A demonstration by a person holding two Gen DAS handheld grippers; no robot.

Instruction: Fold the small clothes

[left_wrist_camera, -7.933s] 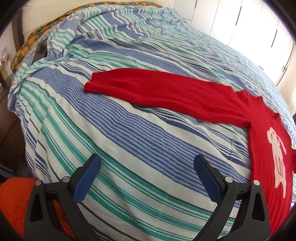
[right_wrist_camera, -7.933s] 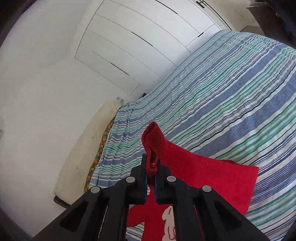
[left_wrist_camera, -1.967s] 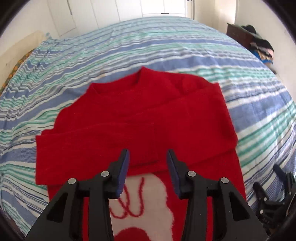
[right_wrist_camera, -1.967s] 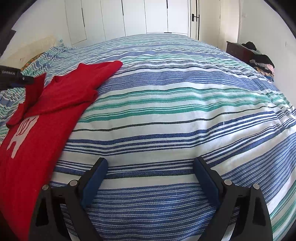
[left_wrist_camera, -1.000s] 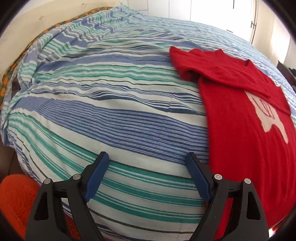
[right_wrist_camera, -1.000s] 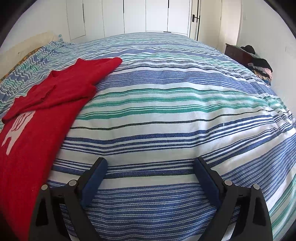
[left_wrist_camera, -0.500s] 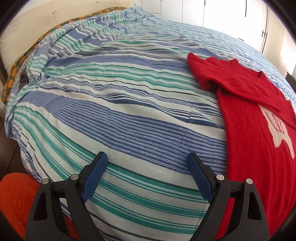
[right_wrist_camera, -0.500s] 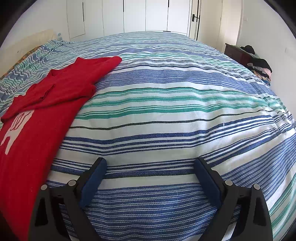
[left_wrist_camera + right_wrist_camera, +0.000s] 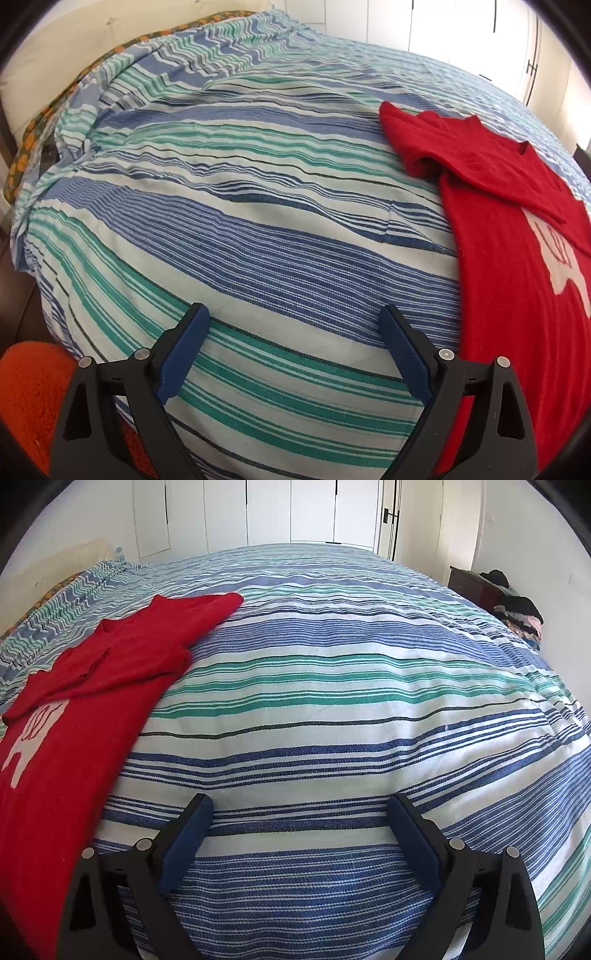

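Note:
A red sweater (image 9: 509, 258) with a white animal figure lies flat on the striped bedspread (image 9: 240, 206), both sleeves folded across its chest. It fills the right side of the left wrist view and the left side of the right wrist view (image 9: 74, 709). My left gripper (image 9: 295, 317) is open and empty above the bedspread, left of the sweater's lower part. My right gripper (image 9: 299, 805) is open and empty above the bedspread (image 9: 351, 686), right of the sweater's lower part.
An orange fuzzy rug (image 9: 29, 391) shows below the bed's edge at lower left. A patterned pillow edge (image 9: 33, 140) lies at the bed's head. White wardrobe doors (image 9: 295, 513) stand beyond the bed. A dark dresser with piled clothes (image 9: 513, 605) stands at far right.
Since two seconds ago my left gripper has let go of the folded sleeve, opened wide and drawn back to the left of the sweater. The right gripper has barely moved.

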